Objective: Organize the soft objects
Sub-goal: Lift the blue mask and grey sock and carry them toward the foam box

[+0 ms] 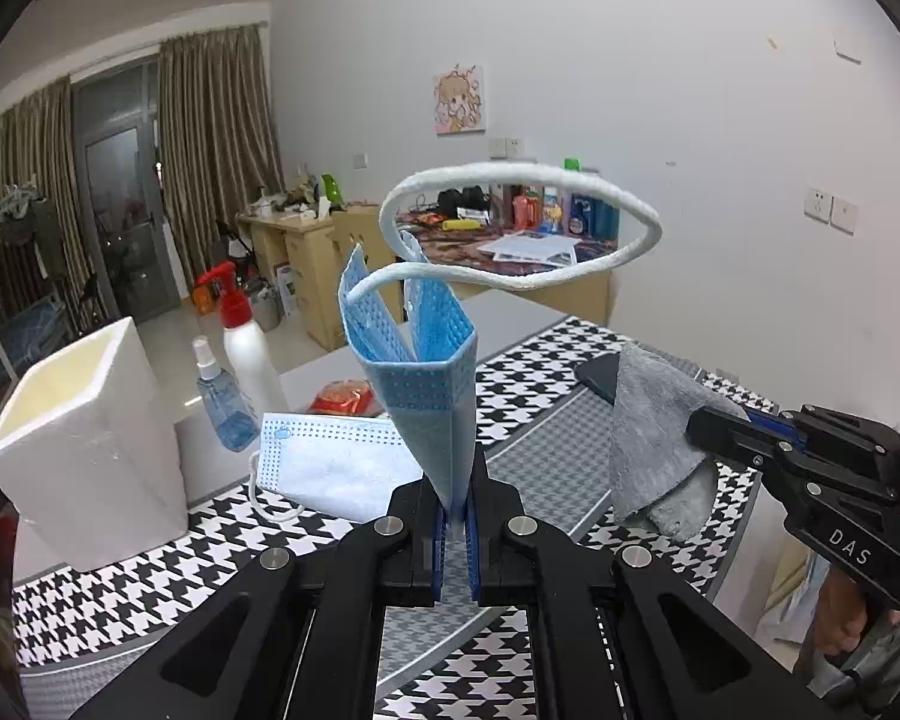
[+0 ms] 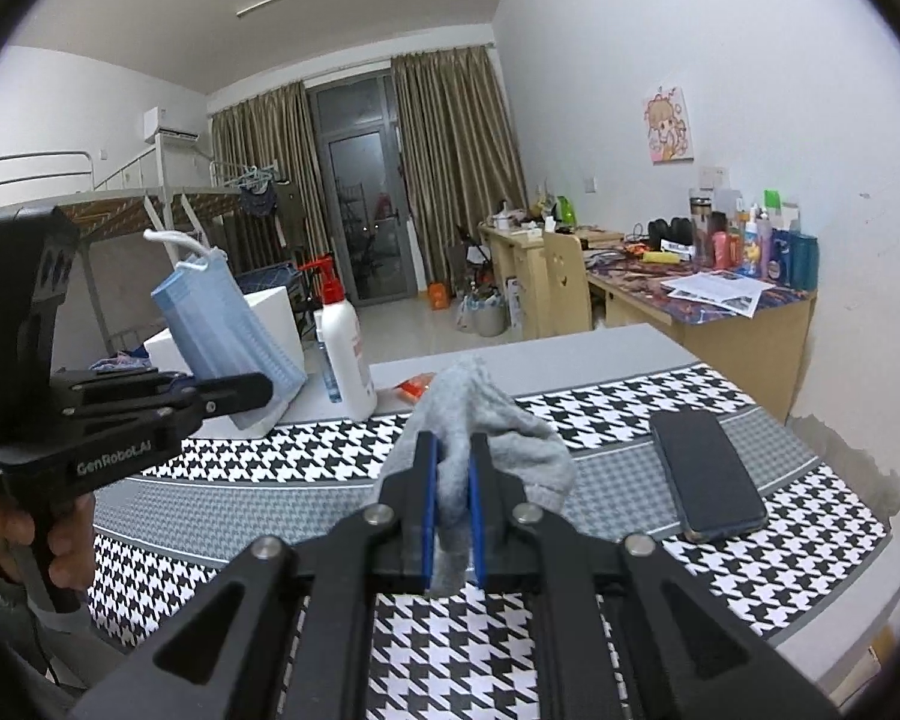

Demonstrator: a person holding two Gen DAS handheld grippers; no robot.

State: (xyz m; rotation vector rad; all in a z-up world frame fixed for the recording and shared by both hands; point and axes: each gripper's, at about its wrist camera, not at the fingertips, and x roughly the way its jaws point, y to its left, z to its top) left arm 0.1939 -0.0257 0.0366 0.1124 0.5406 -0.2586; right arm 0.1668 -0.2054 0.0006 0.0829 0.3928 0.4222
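From my left wrist, the left gripper (image 1: 456, 516) is clamped on a folded blue mask (image 1: 432, 396) held above the mat (image 1: 150, 552), its lower edge hidden between the pads; the white box (image 1: 84, 438) looks empty, though I can't see its bottom. From my right wrist, the right gripper (image 2: 452, 480) pinches a grey sock (image 2: 486, 420), its tail cut off behind the fingers.

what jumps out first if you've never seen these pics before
A folded blue face mask stands up, clamped in the left gripper, its white ear loop arcing above. The right gripper pinches a grey sock over the houndstooth mat, where a dark phone lies.
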